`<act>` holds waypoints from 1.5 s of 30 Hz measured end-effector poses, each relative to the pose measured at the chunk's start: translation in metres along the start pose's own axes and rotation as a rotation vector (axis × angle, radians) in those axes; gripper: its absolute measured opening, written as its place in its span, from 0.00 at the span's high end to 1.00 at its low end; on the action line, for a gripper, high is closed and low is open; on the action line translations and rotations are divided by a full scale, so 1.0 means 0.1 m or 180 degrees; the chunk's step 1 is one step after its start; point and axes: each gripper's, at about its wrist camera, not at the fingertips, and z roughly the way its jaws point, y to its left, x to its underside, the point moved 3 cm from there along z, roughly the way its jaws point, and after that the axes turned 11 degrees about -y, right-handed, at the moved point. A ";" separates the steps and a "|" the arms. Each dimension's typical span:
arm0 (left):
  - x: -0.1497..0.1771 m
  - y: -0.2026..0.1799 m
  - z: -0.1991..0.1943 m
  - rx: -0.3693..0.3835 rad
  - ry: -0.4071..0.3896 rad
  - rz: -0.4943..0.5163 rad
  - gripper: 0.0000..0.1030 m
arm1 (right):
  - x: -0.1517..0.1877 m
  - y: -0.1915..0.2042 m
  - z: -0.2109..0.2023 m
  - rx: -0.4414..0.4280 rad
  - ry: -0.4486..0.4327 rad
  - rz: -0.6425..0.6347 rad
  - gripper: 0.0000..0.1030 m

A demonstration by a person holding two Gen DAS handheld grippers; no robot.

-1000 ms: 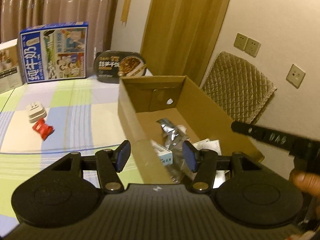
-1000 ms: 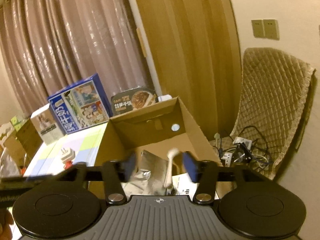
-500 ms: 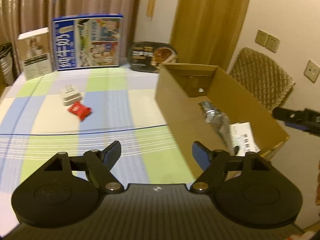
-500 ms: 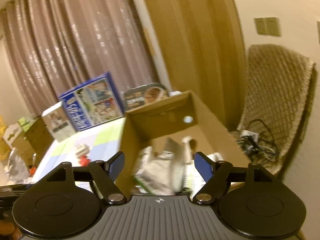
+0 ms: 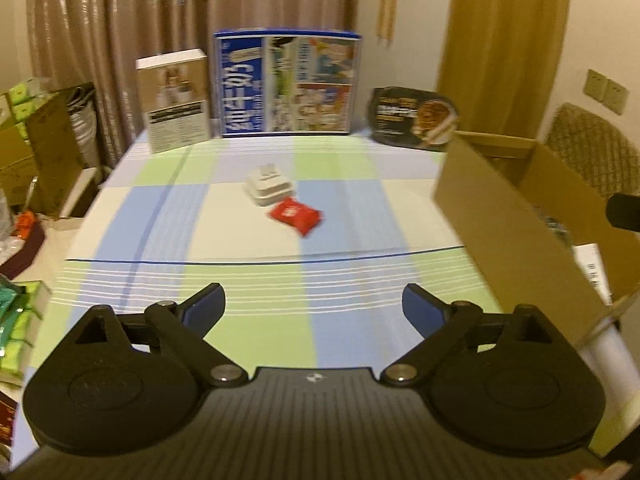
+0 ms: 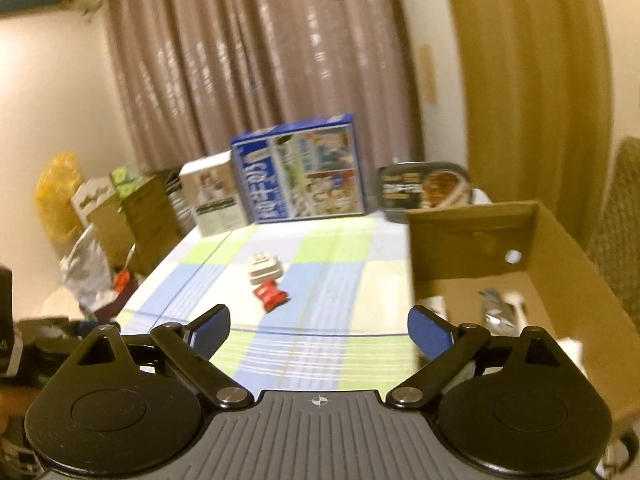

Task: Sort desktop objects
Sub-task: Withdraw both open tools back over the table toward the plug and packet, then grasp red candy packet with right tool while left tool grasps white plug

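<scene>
On the checked tablecloth (image 5: 248, 220), red packet (image 5: 296, 215) lies well ahead of both empty, wide-spread jaws.

Both grippers (jaws now spread wide) swung from the cardboard box (image 5: 516, 216) toward the table (image 5: 240, 280).

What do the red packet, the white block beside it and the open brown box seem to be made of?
Small red packet: probably glossy plastic film, judging by its sheen. White stepped block: looks like hard matte plastic, smooth-edged. Open brown box: matte cardboard, thin folded walls.
</scene>
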 end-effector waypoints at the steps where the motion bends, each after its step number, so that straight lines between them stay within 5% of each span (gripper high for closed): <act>1: -0.01 0.07 0.02 -0.0029 0.0005 0.0008 0.09 | 0.01 0.06 0.09 -0.0026 0.0028 -0.0043 0.09; 10: -0.05 0.60 0.43 -0.0083 0.0056 0.0435 0.08 | 0.14 0.44 0.98 -0.0314 0.0321 -0.0520 0.08; 21: -0.22 0.92 1.18 0.0337 -0.0042 0.0817 0.08 | 0.30 0.61 2.26 -0.0641 0.0702 -0.1092 0.10; 32: -0.22 1.01 1.89 0.0747 -0.0044 0.1435 0.09 | 0.62 0.66 3.10 -0.1050 0.1111 -0.1601 0.37; 39: -0.17 1.01 2.16 0.0915 0.0040 0.1650 0.09 | 0.76 0.63 3.39 -0.1137 0.1251 -0.1561 0.44; 45: -0.15 1.01 2.35 0.0971 0.0081 0.1667 0.09 | 0.86 0.62 3.50 -0.1187 0.1327 -0.1562 0.62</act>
